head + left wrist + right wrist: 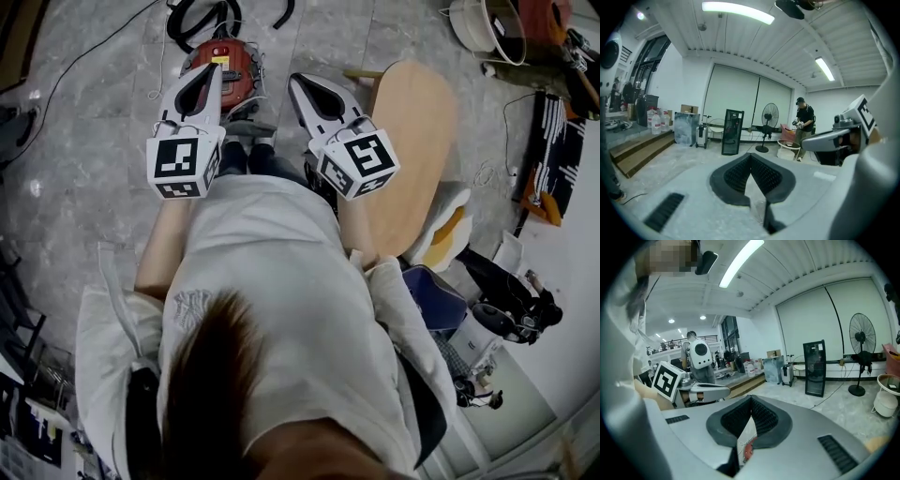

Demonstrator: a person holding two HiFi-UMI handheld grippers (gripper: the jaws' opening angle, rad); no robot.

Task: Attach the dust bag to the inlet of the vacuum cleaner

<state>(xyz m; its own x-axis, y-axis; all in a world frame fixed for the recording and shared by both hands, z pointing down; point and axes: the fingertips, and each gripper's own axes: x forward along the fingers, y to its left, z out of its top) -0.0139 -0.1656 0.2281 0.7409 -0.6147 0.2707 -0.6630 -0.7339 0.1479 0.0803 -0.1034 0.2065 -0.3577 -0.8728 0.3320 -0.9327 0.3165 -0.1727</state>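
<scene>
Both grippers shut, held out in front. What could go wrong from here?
1. The left gripper and right gripper are shut and empty, and no dust bag shows in any view; it may need locating first.
2. The black hose looped behind the red canister vacuum cleaner could snag a gripper reaching down.
3. The round wooden tabletop beside the right gripper might get knocked.
</scene>
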